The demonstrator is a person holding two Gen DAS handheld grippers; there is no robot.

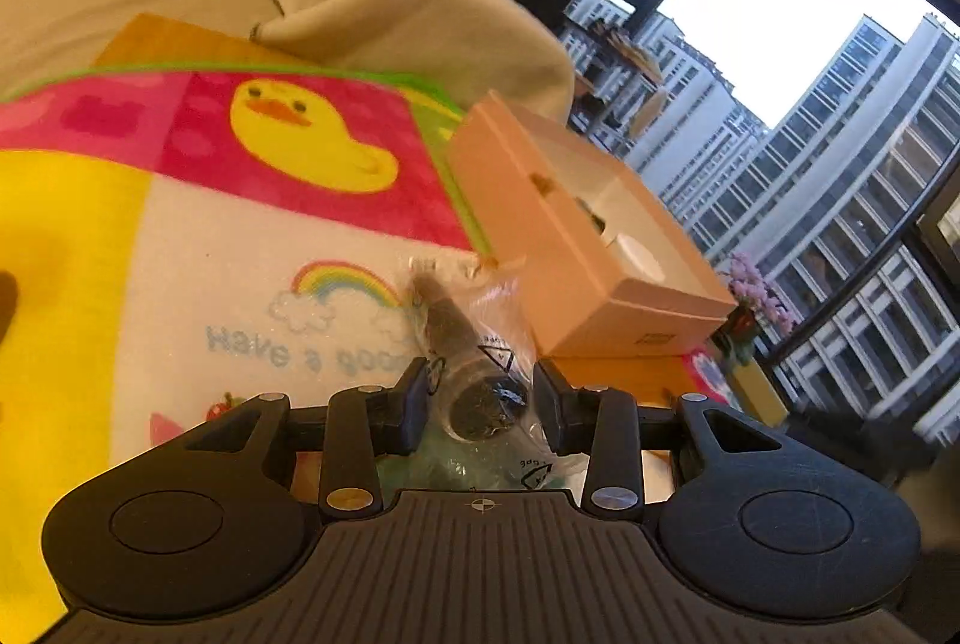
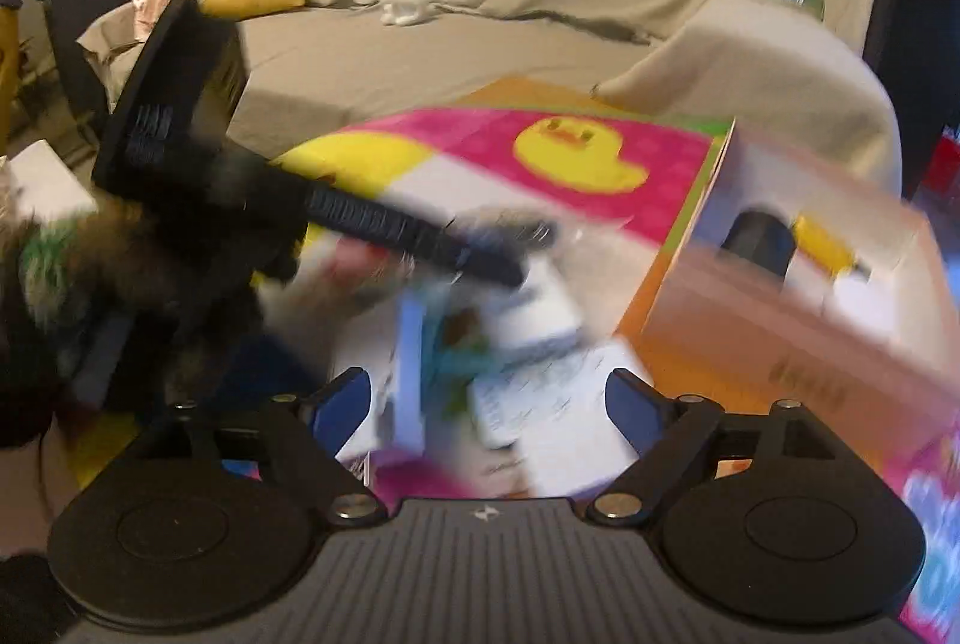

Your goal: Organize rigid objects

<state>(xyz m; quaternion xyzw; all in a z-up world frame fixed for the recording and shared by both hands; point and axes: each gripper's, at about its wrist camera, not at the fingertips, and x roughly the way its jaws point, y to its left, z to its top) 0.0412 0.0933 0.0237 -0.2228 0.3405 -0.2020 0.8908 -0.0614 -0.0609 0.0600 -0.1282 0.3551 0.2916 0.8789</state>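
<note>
Left gripper (image 1: 480, 398): black fingers, ribbed grey housing, silver screws, round side discs. Right gripper (image 2: 487, 404): blue pads (image 2: 343, 404)

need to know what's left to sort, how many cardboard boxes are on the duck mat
1: an open orange-pink cardboard box at the right edge of the duck mat, just beyond the bagged black cylinder. The right wrist view is too blurred to rule out others.
</note>
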